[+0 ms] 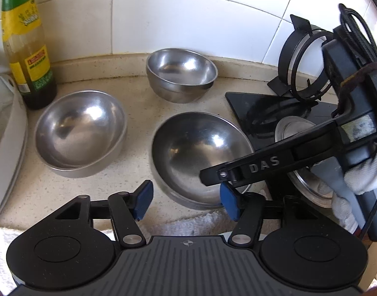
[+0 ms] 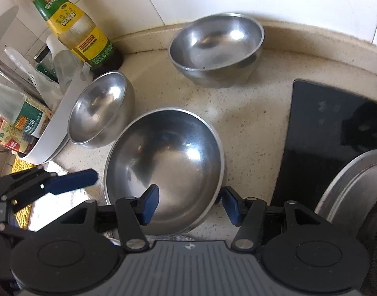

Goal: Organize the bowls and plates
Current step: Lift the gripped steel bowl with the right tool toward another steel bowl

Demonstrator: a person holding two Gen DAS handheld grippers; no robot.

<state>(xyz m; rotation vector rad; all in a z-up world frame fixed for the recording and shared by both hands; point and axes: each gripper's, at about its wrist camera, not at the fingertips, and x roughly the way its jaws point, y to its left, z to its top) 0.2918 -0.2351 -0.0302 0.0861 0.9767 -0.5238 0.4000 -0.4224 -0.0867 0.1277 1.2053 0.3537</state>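
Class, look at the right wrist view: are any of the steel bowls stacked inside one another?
No: three round steel bowls sit separately on the beige speckled counter.

- sauce bottle (image 1: 25, 49) with a green and yellow label, standing upright at the back left of the speckled beige bench (image 1: 136, 113), right by the white tiled wall (image 1: 188, 17)
- white tub (image 2: 52, 133) on the left, crammed with packets and plastic bags
- black glass cooktop (image 2: 319, 135) on the right, with a ring-shaped pot stand (image 1: 304, 69)
- white towel (image 1: 188, 224) at the near edge
- yellow mat (image 2: 21, 209) just beside the tub
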